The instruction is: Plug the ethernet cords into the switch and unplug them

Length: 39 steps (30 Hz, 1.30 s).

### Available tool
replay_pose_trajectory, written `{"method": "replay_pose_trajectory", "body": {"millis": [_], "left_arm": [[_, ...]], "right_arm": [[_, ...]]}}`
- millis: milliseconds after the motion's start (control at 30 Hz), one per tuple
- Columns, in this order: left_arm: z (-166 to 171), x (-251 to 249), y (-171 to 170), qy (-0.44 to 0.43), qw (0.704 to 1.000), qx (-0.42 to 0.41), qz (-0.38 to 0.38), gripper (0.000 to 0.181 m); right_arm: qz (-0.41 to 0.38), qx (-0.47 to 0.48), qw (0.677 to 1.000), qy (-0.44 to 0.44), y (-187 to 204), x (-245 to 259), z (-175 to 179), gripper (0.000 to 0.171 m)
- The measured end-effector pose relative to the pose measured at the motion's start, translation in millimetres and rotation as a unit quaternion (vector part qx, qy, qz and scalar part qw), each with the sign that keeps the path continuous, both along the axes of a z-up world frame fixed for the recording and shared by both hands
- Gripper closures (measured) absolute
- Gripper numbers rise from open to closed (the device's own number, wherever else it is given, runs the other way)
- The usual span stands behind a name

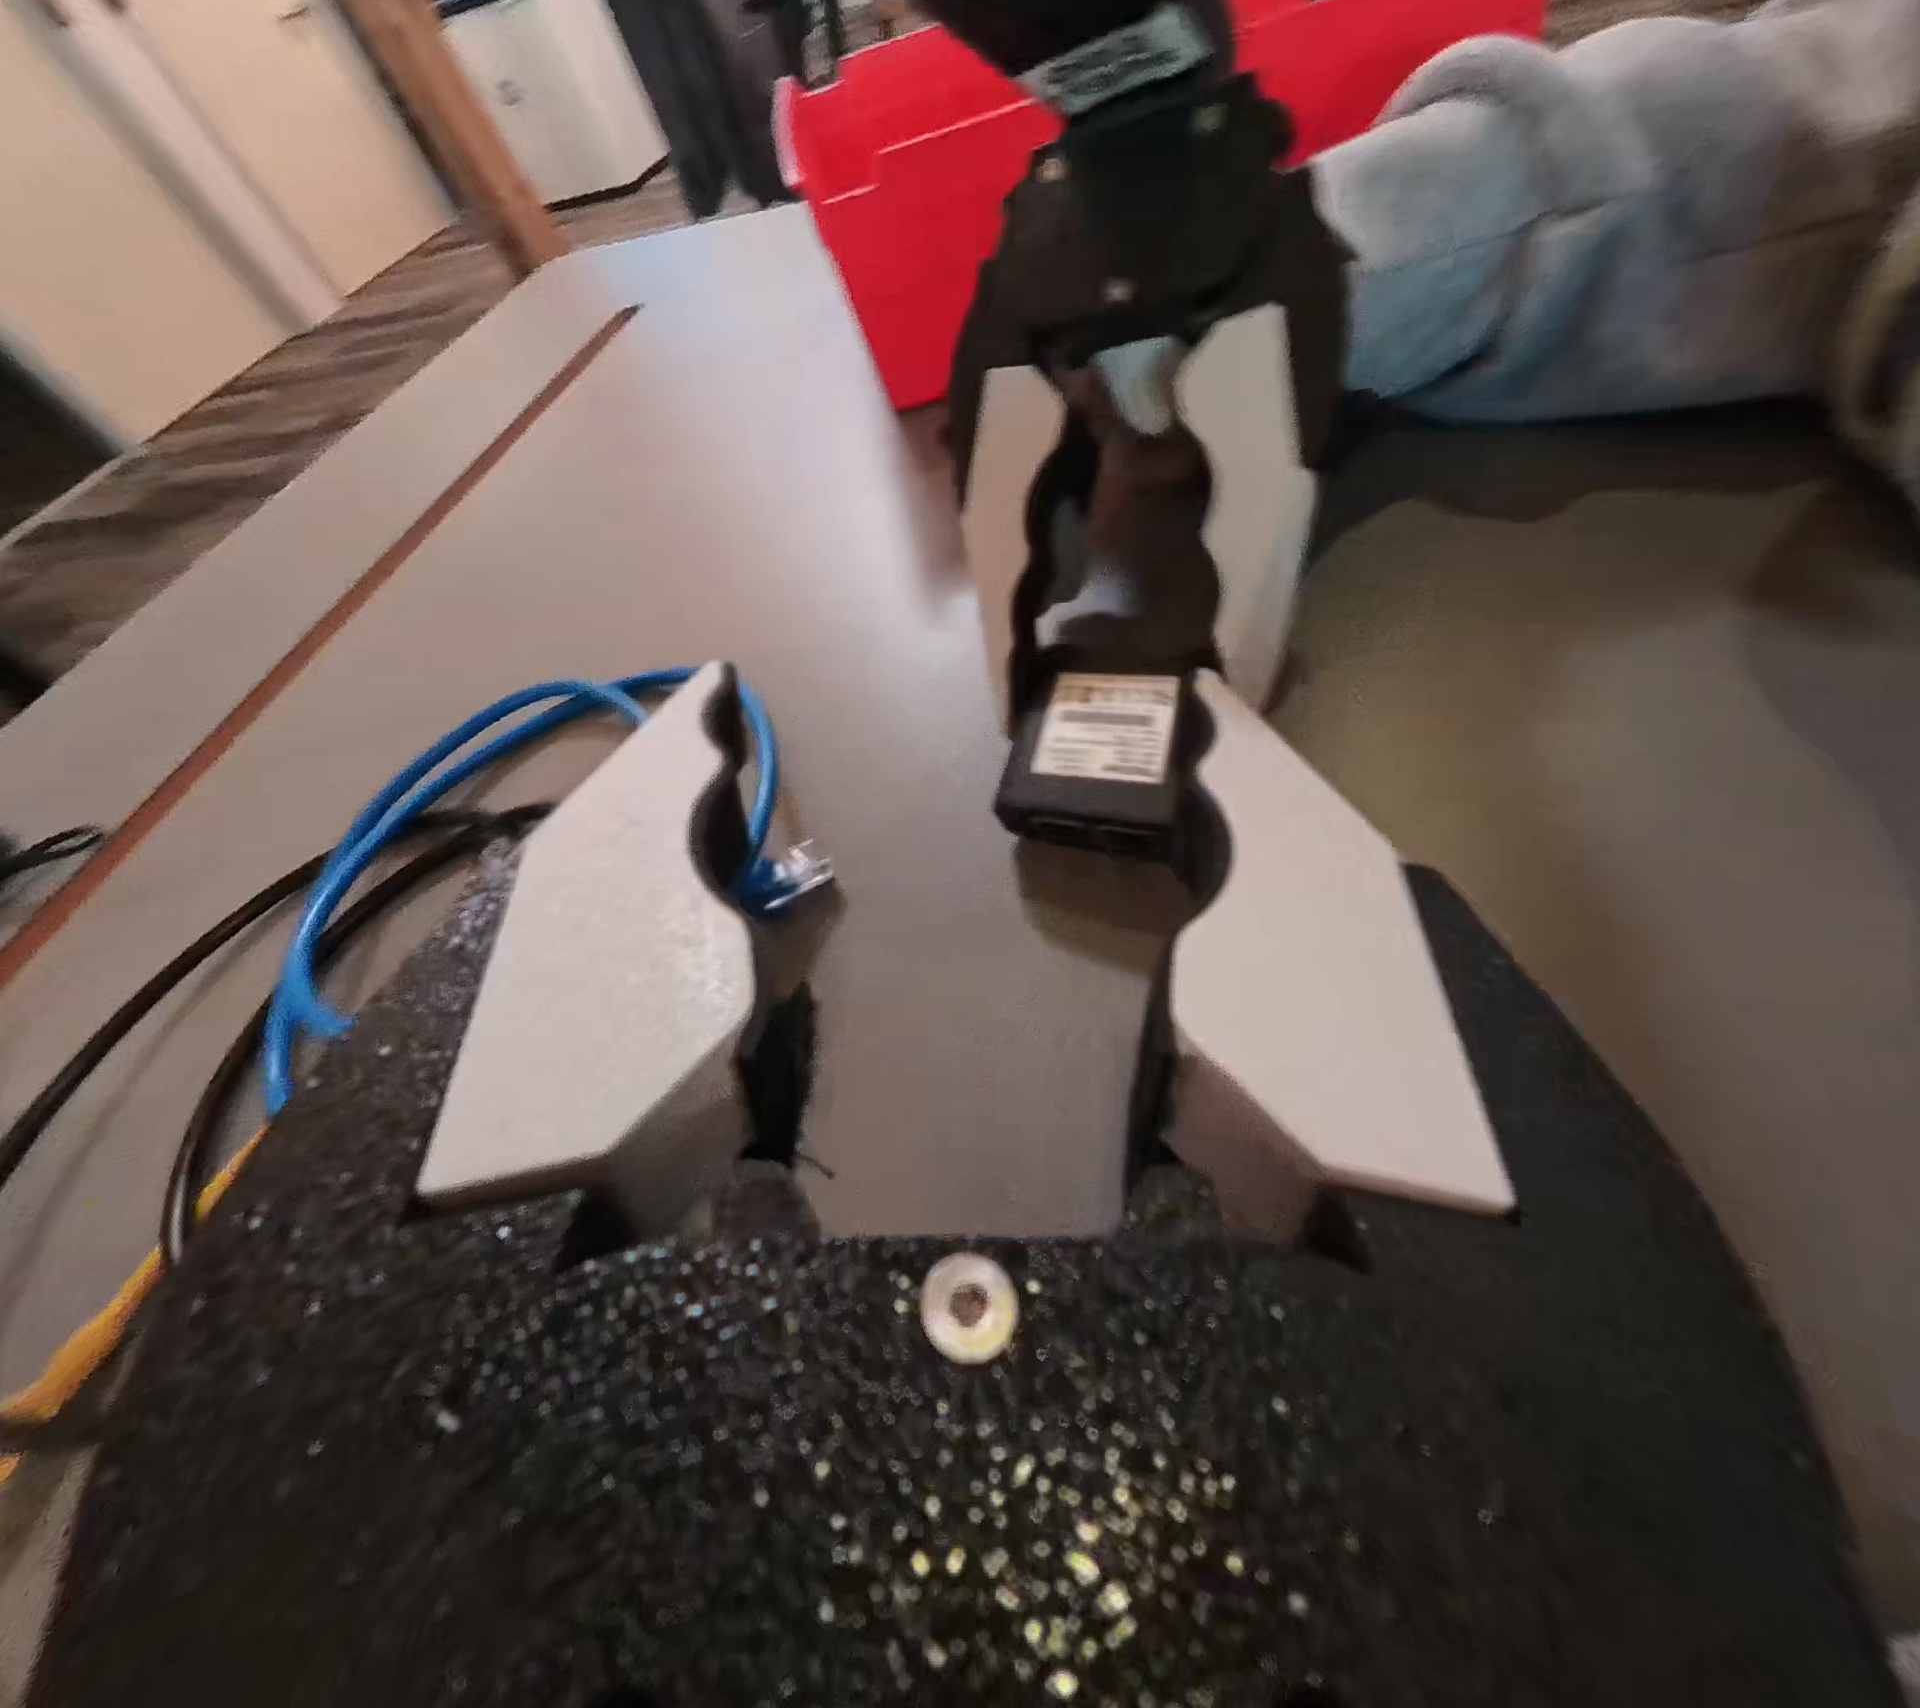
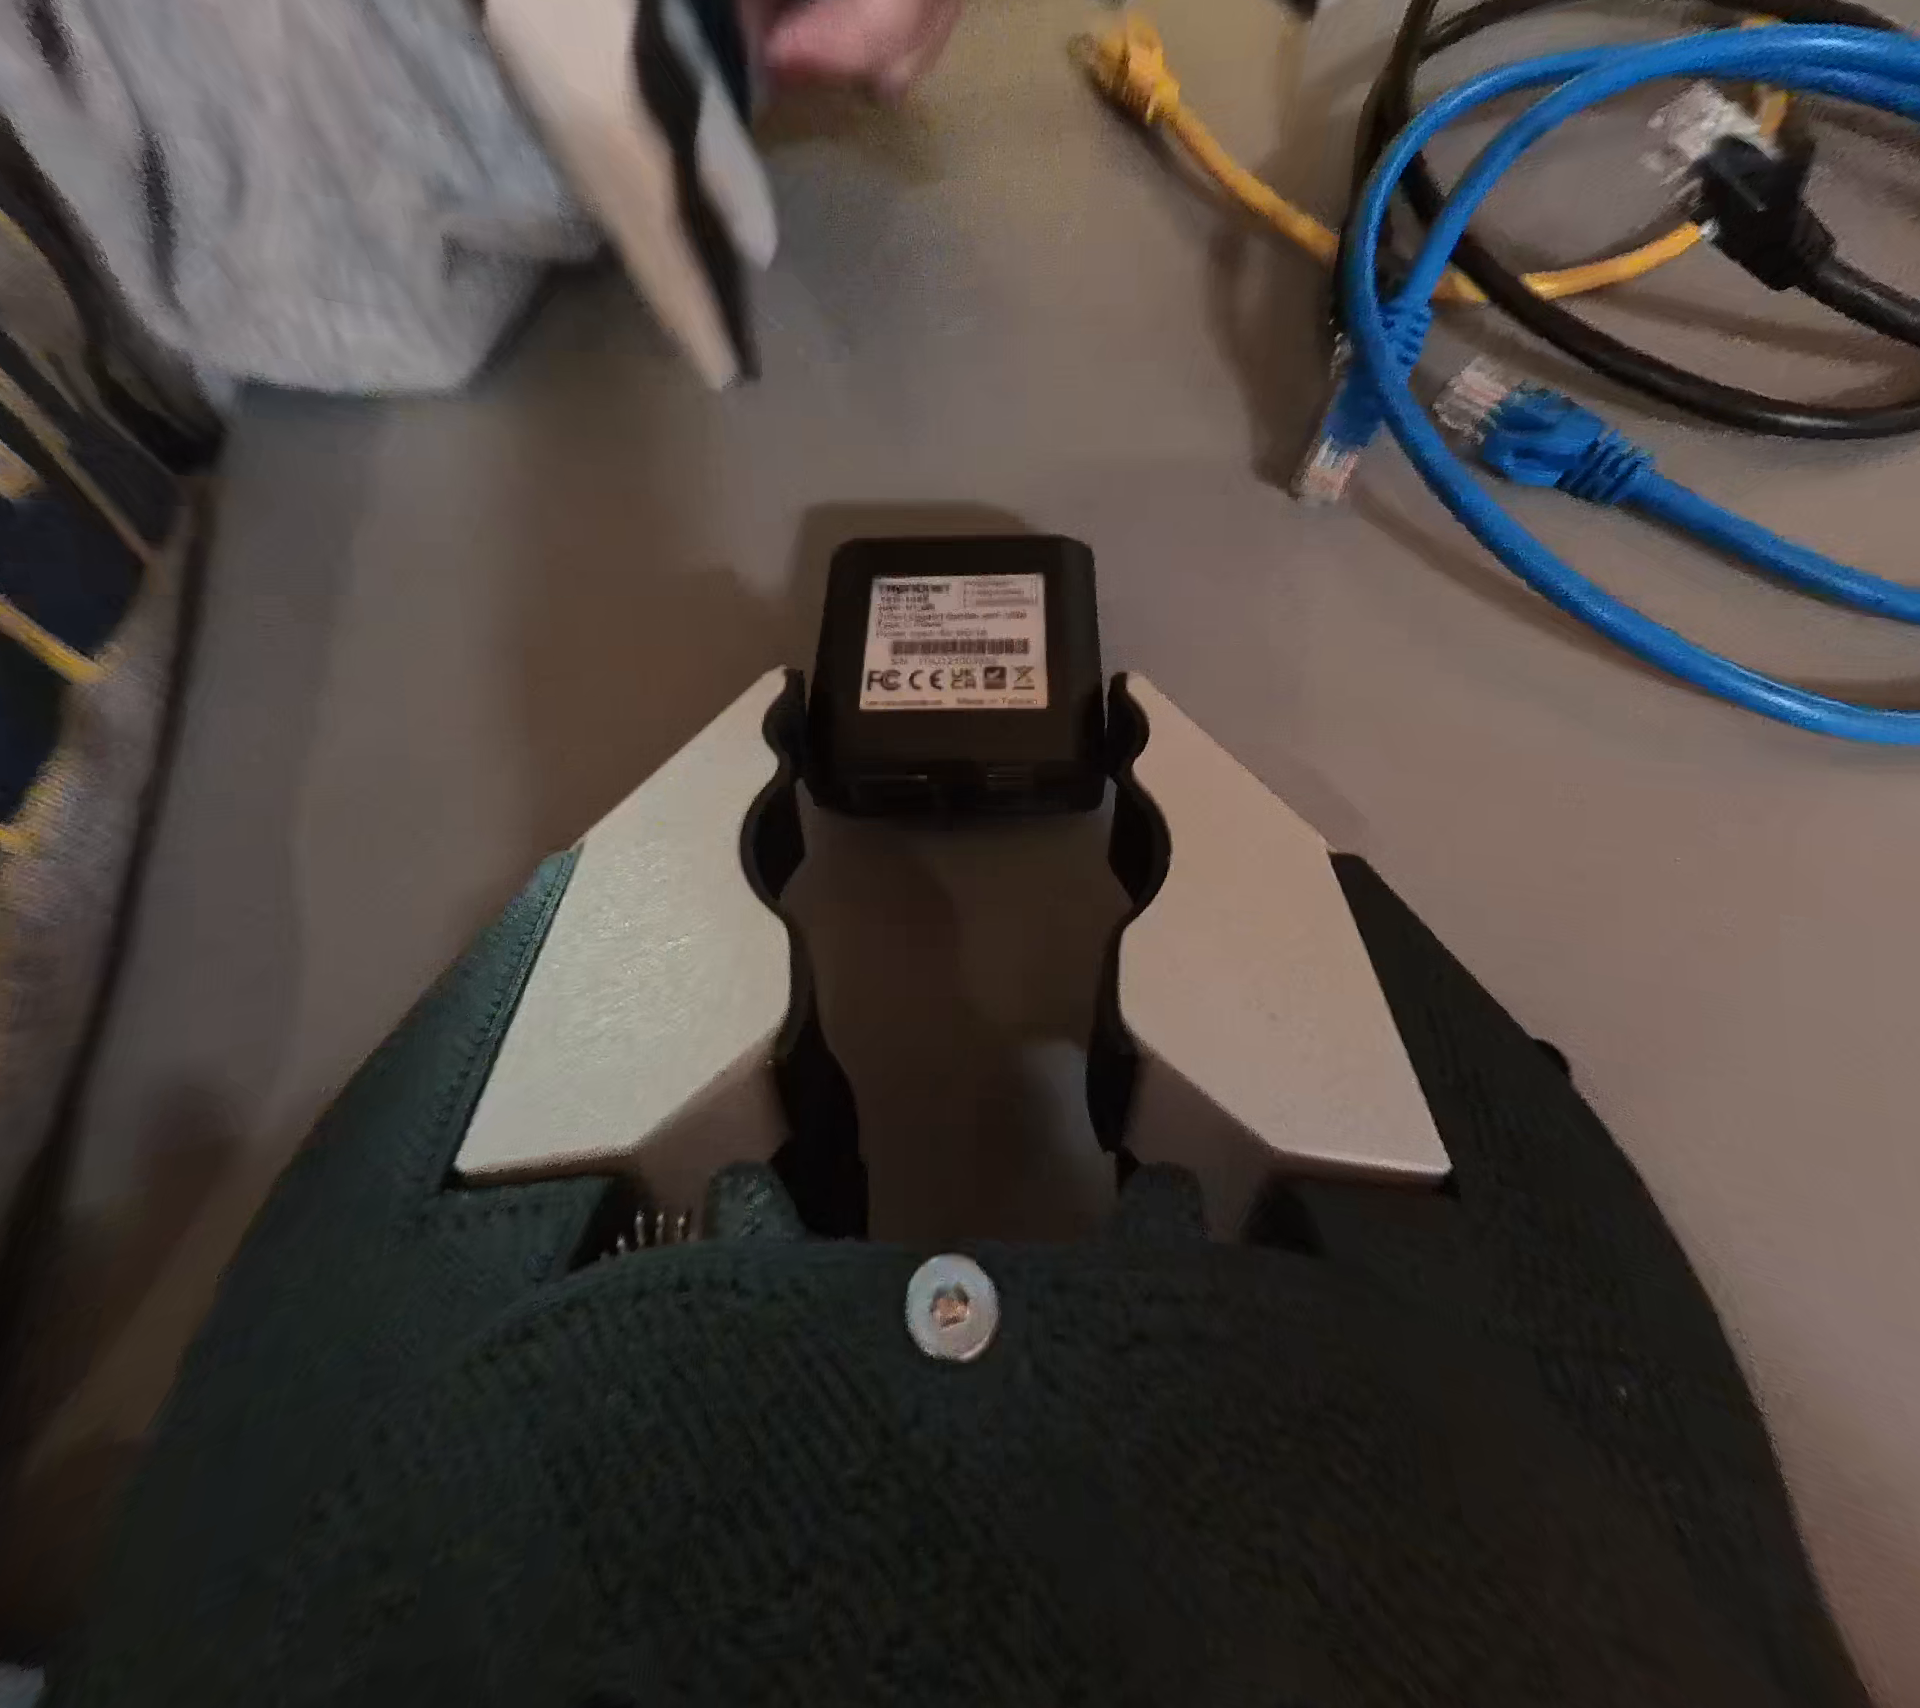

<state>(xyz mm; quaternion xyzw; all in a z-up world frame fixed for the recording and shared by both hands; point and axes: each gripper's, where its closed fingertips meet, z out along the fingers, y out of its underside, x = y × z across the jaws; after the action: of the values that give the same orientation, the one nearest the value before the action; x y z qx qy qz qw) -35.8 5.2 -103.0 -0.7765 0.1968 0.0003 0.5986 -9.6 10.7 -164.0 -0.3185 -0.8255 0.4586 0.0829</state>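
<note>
Two tools | right tool (image 2: 951, 739) clamped on black switch (image 2: 954, 671), centre frame | left tool (image 1: 961, 837) spread apart, holding nothing | blue cord (image 2: 1558, 432), yellow cord (image 2: 1226, 152), black cord (image 2: 1766, 224) right, on desk (image 2: 520, 619)

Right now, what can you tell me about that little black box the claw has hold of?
The switch is a small black box that looks like plastic, with rounded corners. A white label covers its upturned face, and two dark ports show on the side facing the right claw. That claw's fingers pinch it at both sides, near the tips. It sits at or just above the grey table. No cord is plugged in.
</note>
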Motion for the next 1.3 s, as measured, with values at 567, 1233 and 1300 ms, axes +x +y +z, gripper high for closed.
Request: {"method": "replay_pose_trajectory", "body": {"millis": [567,1233,1300], "left_arm": [[-25.9,19.2,-6.9,0.120,0.992,-0.033,-0.006,0.084],[-61.8,31.5,-14.9,0.105,0.989,-0.107,-0.018,0.102],[-64.7,35.4,-11.8,0.110,0.987,-0.112,-0.023,0.103]], "right_arm": [[-0.032,0.009,0.998,-0.046,-21.3,38.3,2.3,0.063],[-0.239,0.056,0.969,0.038,13.6,34.1,-4.3,0.068],[-0.253,0.056,0.965,0.041,16.3,26.3,-3.2,0.068]]}}
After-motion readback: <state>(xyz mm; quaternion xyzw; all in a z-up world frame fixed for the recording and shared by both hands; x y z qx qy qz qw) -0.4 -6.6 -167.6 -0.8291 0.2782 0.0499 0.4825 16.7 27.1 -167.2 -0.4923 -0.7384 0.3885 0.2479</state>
